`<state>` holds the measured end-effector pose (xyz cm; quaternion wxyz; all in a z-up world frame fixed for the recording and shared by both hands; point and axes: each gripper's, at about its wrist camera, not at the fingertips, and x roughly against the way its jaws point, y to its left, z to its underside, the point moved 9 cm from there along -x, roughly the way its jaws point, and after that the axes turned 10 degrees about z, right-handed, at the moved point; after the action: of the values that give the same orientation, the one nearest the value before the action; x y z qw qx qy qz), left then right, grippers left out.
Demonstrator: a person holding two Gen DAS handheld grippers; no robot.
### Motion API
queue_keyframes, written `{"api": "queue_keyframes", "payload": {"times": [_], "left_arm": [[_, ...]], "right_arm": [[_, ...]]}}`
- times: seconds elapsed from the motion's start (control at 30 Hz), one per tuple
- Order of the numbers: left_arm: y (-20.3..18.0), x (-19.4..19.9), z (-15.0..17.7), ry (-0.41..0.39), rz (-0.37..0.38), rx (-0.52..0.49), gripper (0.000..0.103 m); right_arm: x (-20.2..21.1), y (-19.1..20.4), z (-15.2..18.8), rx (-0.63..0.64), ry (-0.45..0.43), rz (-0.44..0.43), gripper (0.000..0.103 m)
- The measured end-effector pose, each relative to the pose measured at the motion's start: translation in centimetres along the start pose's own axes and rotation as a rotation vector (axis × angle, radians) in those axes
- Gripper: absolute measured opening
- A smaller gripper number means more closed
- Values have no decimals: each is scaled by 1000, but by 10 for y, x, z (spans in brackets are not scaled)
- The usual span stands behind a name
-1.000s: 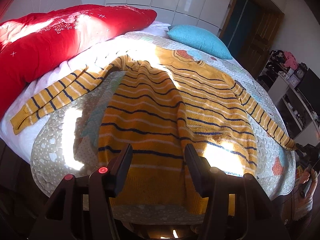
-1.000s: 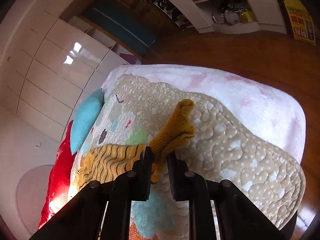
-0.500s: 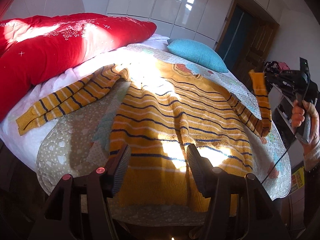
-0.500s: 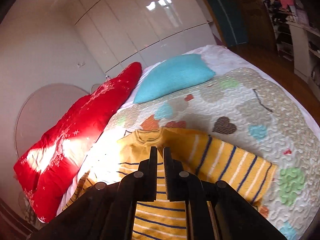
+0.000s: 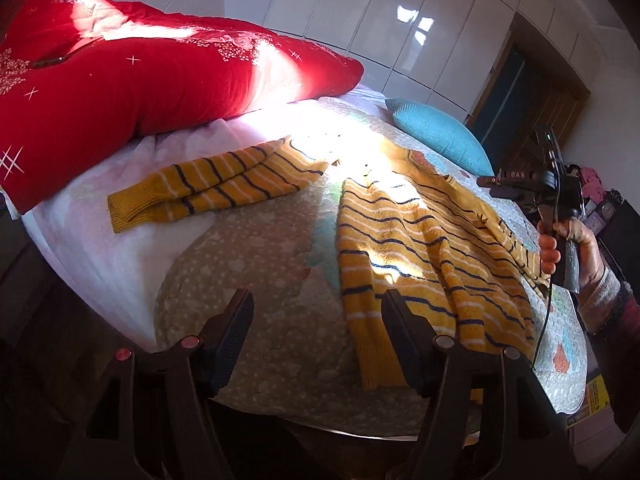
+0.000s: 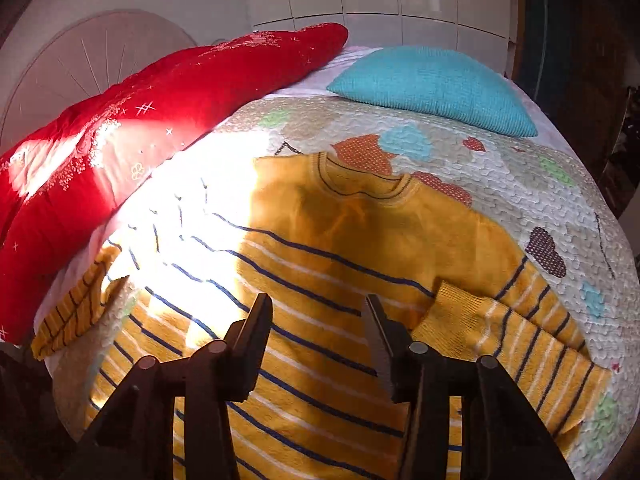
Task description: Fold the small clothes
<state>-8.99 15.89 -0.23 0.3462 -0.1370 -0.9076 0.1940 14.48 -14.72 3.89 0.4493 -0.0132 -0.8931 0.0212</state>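
Two grippers in view, both with jaws opening and nothing between the pads. Left gripper (image 5: 318, 332) hangs over the near edge of the quilt (image 5: 256, 264), its fingers apart above bare quilt just left of the sweater's hem. Right gripper (image 6: 318, 336) points down over the sweater's chest; in the left wrist view it shows at the far right, held by a hand (image 5: 568, 248) in a patterned sleeve.

Yellow striped sweater (image 6: 320, 264) lies flat on the quilt, front up, collar toward the blue pillow (image 6: 436, 88). Right sleeve (image 6: 516, 344) is folded inward, its cuff resting on the body just beside the right gripper's finger. Left sleeve (image 5: 208, 192) is stretched out sideways onto the white sheet, toward the red duvet (image 5: 140, 84), cuff near the bed edge. Strong sun patch across the sweater's shoulder and the quilt.
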Motion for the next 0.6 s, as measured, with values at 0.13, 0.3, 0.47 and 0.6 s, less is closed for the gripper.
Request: {"api": "queue_keyframes", "payload": {"times": [0.13,0.3,0.47,0.6], "left_arm": [[2,-9,2,19,9,26,66],[-14,-18,7,33,32,19,66],[-20,-23,9,45,29,17,66],[-12,-25,10,45,32,40,66]], "right_arm": [[-9,-38,33,98,46,113,58],[-30,-47,47,209,20,236,58],[-52,-63,34,167,26,318,7],[-29,-89,9,-22,-32,275,7]]}}
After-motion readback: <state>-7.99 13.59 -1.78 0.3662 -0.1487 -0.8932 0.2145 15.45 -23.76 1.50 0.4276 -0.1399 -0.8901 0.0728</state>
